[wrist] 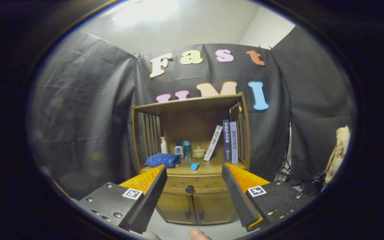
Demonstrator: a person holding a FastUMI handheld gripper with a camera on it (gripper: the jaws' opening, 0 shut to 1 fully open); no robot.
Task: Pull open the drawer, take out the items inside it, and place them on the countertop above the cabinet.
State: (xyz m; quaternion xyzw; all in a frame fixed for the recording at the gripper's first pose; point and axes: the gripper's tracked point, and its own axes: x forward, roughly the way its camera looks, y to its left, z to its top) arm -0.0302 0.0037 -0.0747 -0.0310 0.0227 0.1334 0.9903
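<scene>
Drawer shut, gripper standing off

Drawer [192, 184] is sitting closed under the countertop [212, 168] of the wooden cabinet [192, 200], its dark knob [189, 189] showing beyond and between the fingers. Gripper [193, 178] is hovering wide open, holding nothing. Blue towel [163, 160] is lying on the countertop's left, books [230, 141] standing right.

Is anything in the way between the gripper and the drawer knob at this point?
Nothing visible. The gripper is open, and the dark drawer knob shows in the gap between its fingers, further ahead on the closed drawer, with open space between.
</scene>
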